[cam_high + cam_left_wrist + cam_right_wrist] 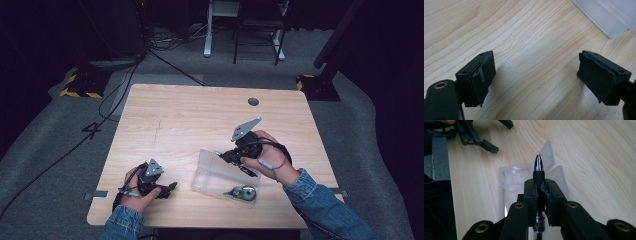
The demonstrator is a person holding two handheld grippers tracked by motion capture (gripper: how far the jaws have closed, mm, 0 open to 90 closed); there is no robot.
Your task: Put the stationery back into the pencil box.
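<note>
A clear plastic box (212,175) lies open at the table's front middle, and a small green-and-white item (243,192) sits in its near end. My right gripper (231,157) hovers over the box, tilted down toward it. In the right gripper view, the right gripper (540,186) is shut on a black pen (538,167), whose glossy tip points out over the clear box (524,182). My left gripper (167,189) rests low at the front left. Its jaws stand wide open over bare wood in the left gripper view (536,77), with nothing between them. A corner of the box (609,15) lies beyond them.
The wooden table (175,115) has a round cable hole (253,101) near its far edge. The open left gripper (486,145) lies to the upper left of the box in the right gripper view. Cables and furniture legs (207,35) stand on the grey floor behind.
</note>
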